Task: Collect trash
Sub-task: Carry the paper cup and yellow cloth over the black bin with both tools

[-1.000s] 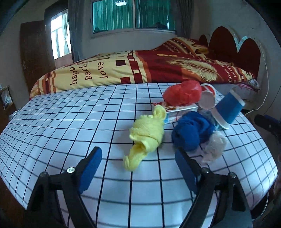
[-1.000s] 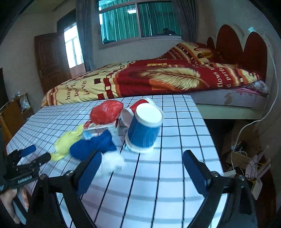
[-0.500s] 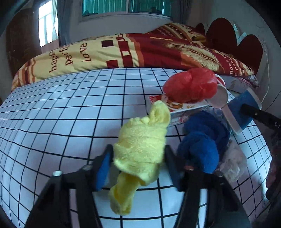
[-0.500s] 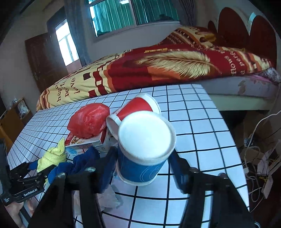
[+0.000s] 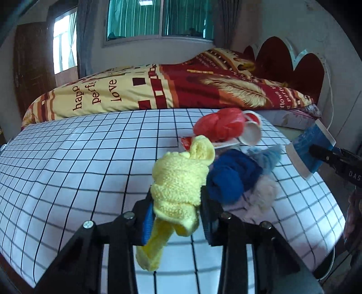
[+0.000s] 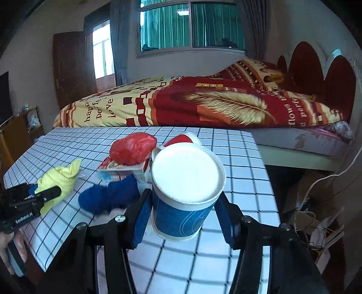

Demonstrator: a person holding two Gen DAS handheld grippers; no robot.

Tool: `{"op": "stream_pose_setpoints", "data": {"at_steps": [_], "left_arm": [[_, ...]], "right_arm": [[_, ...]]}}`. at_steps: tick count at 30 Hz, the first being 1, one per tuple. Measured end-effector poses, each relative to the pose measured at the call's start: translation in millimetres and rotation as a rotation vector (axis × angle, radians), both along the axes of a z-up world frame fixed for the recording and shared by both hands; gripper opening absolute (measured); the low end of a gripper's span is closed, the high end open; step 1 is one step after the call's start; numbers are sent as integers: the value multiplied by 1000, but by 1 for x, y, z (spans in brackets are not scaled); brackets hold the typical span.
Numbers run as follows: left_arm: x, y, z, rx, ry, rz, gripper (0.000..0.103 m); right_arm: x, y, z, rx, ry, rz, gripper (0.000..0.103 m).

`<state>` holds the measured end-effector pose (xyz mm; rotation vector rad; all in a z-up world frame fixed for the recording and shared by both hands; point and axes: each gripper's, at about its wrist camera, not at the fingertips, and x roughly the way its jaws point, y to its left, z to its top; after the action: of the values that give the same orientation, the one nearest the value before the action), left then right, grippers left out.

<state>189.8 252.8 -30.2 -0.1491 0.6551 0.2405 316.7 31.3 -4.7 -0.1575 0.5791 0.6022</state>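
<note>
1. Checked cloth [image 5: 67, 162] covers the table before a bed [image 5: 158, 90] and window [image 5: 158, 18]; the left gripper [image 5: 176, 217], jaws just closed, clamps a yellow rag [image 5: 178, 187] beside a blue rag [image 5: 228, 178].
2. White-rimmed, the cup [image 6: 185, 194] sits clamped in the right gripper [image 6: 183, 217], jaws just closed, above the cloth near a red bag [image 6: 133, 147]; door [image 6: 67, 67] behind.

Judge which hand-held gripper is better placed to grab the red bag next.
Neither is free: the left hand-held gripper has just closed on the yellow cloth, the right on the blue cup. Once emptied, probably the right; the red bag lies just behind its cup.
</note>
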Motion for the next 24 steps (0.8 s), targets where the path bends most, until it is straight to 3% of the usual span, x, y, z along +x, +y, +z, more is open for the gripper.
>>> {"op": "stream_pose_setpoints", "data": {"at_steps": [13, 24], "left_arm": [[-45, -73, 15, 4, -39, -103, 37], [-56, -147, 16, -17, -45, -249, 37]], "right_arm": [[-73, -86, 25, 30, -57, -41, 57], [-128, -174, 23, 17, -76, -129, 57]]}}
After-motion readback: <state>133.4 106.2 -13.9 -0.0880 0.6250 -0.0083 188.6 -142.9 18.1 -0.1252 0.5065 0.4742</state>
